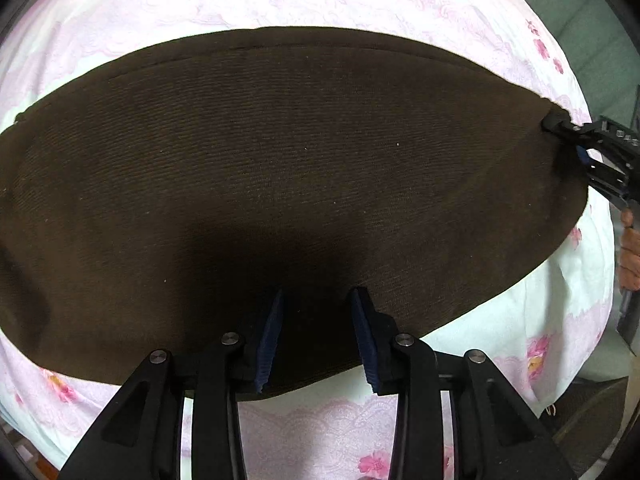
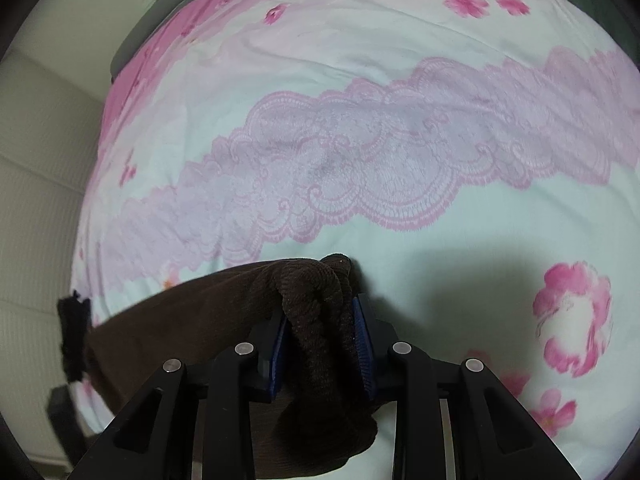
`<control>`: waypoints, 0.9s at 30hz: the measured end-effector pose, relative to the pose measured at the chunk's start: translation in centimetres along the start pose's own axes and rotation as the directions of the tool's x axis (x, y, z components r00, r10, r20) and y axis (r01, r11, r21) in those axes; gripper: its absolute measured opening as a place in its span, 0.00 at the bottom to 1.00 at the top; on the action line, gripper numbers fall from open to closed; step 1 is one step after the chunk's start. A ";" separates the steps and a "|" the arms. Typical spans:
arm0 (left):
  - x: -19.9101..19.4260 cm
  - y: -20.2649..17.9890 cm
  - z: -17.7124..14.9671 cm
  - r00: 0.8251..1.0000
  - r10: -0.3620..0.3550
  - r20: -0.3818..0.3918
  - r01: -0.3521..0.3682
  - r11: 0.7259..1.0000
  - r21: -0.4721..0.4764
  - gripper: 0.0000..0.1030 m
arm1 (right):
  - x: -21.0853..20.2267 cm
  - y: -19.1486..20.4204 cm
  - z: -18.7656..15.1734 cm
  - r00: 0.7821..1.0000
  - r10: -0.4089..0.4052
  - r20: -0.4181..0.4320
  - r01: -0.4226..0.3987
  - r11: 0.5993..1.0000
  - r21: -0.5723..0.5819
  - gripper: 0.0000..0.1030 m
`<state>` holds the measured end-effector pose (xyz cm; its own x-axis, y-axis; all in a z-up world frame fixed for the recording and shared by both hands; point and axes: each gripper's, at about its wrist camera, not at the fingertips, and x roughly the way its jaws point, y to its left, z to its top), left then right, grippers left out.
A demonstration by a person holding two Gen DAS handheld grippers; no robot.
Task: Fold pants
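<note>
Dark brown corduroy pants [image 1: 280, 160] lie spread flat across a floral sheet. My left gripper [image 1: 318, 308] points straight down at their near edge. Its blue pads [image 1: 272, 332] are sunk into the cloth, with a dark ridge of fabric filling the gap between them. At the right edge of the left wrist view, my right gripper [image 1: 554, 124] holds the pants' far right corner. In the right wrist view that gripper [image 2: 320, 308] is shut on a bunched, twisted fold of the pants [image 2: 312, 320], held just above the sheet.
The white and pink floral bed sheet [image 2: 360, 152] covers the whole surface. A person's hand [image 1: 630, 252] shows at the right edge. Green upholstery [image 1: 580, 20] lies beyond the bed's far right. Cream padded panels [image 2: 36, 184] run along the left, with a blurred black shape [image 2: 74, 336] nearby.
</note>
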<state>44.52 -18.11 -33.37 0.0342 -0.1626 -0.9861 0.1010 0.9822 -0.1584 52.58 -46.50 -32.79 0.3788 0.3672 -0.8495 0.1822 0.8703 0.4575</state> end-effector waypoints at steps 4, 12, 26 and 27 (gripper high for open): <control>0.0 0.1 1.1 0.998 -0.043 -0.034 0.043 0.999 0.004 0.45 | -2.2 0.7 -0.4 0.998 0.051 0.022 -0.052 0.996 0.068 0.29; -7.6 1.4 2.2 0.979 -0.139 0.149 0.146 0.989 -0.034 0.43 | -9.1 7.4 -1.4 0.994 0.027 0.106 -0.030 0.999 0.025 0.29; -18.5 11.4 -0.8 0.938 0.002 0.346 0.036 0.994 -0.104 0.16 | -14.2 23.3 -4.8 0.972 -0.089 0.219 0.134 0.971 -0.199 0.28; -18.8 11.7 -1.4 0.937 0.013 0.349 0.023 0.995 -0.098 0.16 | -14.1 24.7 -5.1 0.968 -0.108 0.225 0.157 0.965 -0.211 0.28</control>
<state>43.69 -3.41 -16.78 0.3807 -0.1729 -0.9084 0.0043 0.9827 -0.1853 47.15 -28.51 -10.88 0.5516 0.1875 -0.8128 0.0434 0.9667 0.2524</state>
